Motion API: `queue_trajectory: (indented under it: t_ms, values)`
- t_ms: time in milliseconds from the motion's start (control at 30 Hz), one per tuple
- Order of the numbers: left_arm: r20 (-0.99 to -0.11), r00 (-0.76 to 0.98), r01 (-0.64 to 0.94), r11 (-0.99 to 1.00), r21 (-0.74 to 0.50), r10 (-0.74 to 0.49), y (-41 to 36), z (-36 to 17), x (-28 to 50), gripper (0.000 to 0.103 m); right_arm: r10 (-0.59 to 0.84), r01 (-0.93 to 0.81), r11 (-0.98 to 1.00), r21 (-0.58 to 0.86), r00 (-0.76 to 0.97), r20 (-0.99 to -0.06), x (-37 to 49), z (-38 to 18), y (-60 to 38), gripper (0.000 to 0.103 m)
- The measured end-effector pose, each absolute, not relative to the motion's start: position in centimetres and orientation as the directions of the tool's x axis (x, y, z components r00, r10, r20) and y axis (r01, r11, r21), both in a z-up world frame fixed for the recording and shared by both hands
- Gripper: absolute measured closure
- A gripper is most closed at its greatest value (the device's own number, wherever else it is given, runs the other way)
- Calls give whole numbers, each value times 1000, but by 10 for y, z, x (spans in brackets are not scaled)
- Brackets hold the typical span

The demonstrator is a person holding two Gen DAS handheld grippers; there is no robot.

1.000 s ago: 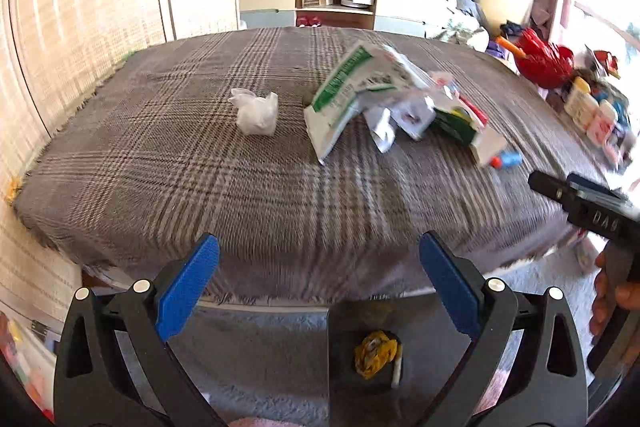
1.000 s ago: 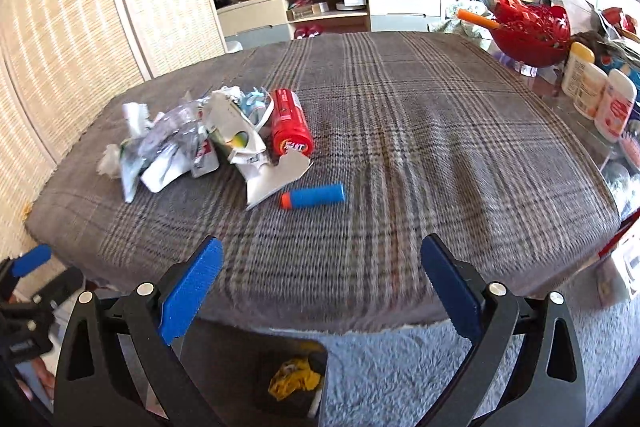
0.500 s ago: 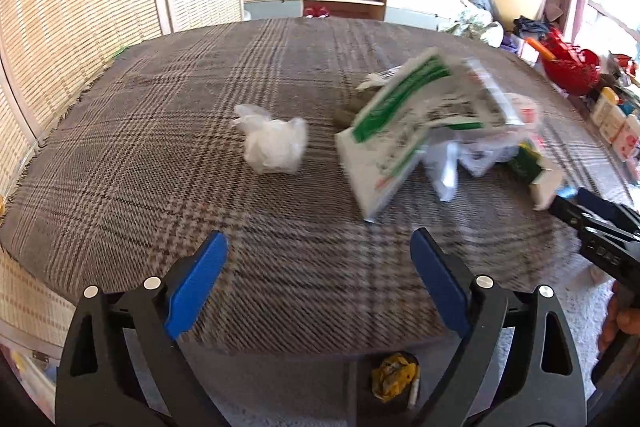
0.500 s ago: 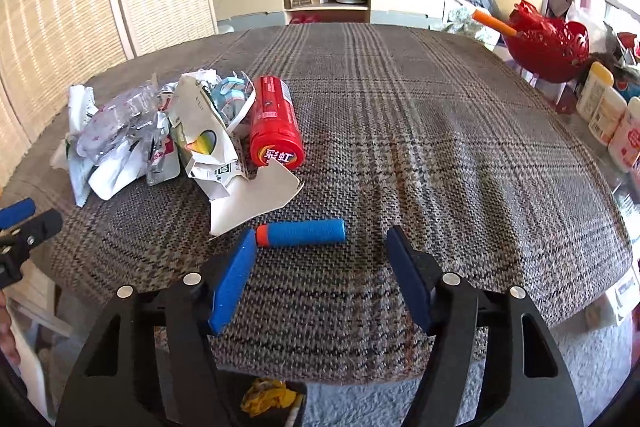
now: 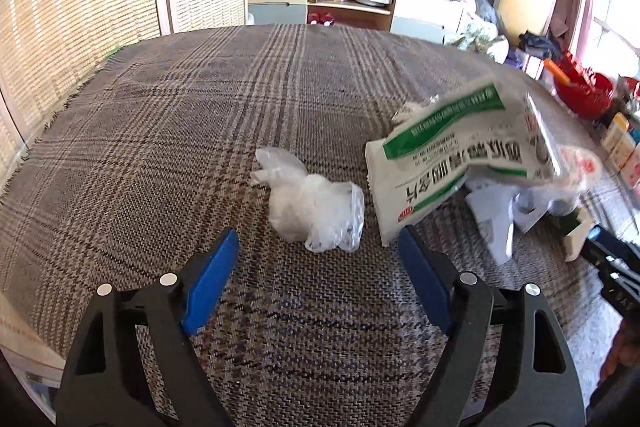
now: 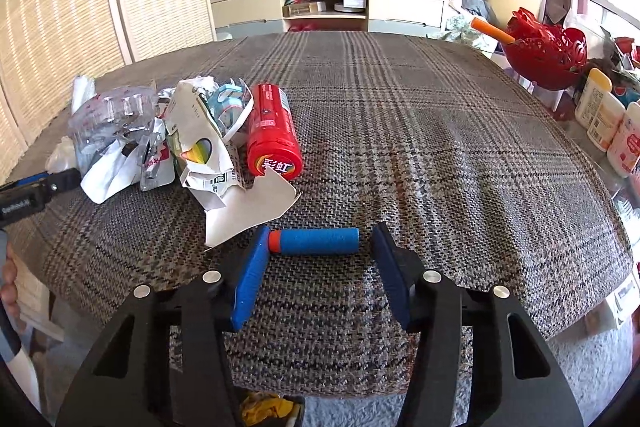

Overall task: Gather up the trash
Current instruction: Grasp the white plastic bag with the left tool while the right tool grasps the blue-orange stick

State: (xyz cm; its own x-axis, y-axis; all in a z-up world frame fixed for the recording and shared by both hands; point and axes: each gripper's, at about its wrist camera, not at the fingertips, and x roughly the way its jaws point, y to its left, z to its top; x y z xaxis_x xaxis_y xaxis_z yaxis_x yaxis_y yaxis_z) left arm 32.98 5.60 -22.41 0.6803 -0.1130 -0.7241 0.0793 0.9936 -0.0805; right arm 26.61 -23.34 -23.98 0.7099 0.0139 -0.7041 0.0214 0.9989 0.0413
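On the plaid-covered table (image 5: 168,131) lies a crumpled clear plastic bag (image 5: 312,203). My left gripper (image 5: 316,238) hovers just in front of it, jaws closing, the bag's near edge between the blue fingertips but untouched. A green-and-white packet (image 5: 452,163) tops a wrapper pile to the right. In the right wrist view a blue foam dart (image 6: 316,241) with an orange tip lies lengthwise between the closing jaws of my right gripper (image 6: 320,231); a gap shows at its right end. A red canister (image 6: 272,131) and torn white paper (image 6: 244,207) lie just beyond.
A red basket (image 6: 548,55) and white bottles (image 6: 600,111) stand past the table's right edge. A bin with yellow trash (image 6: 268,407) sits on the floor under the near edge. Woven screens line the left side; a TV cabinet (image 6: 328,7) stands behind.
Both grippers came forward over the table. The left one neared the plastic bag and narrowed a little. The right one narrowed a lot around the blue dart.
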Motion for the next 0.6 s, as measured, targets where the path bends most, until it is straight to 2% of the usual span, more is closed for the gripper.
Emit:
queue_trajectory:
  t_ms: [33, 100, 267, 367, 600]
  values:
    - [-722, 683, 80, 993, -82, -115, 56, -224, 330, 27, 12, 24, 999, 41, 710, -704, 268, -240, -234, 49]
    - [-719, 685, 83, 993, -83, -117, 57, -224, 333, 39, 7, 29, 999, 40, 712, -702, 267, -240, -232, 49]
    - [-734, 670, 75, 994, -81, -111, 59, -229, 345, 53, 0, 39, 998, 39, 705, -709, 268, -239, -231, 53]
    - [-740, 665, 88, 994, -62, -105, 57, -227, 348, 69, -5, 45, 998, 36, 697, -718, 269, -238, -230, 57]
    - [-754, 645, 126, 990, -57, -125, 56, -222, 352, 79, -14, 60, 997, 38, 689, -725, 275, -237, -231, 58]
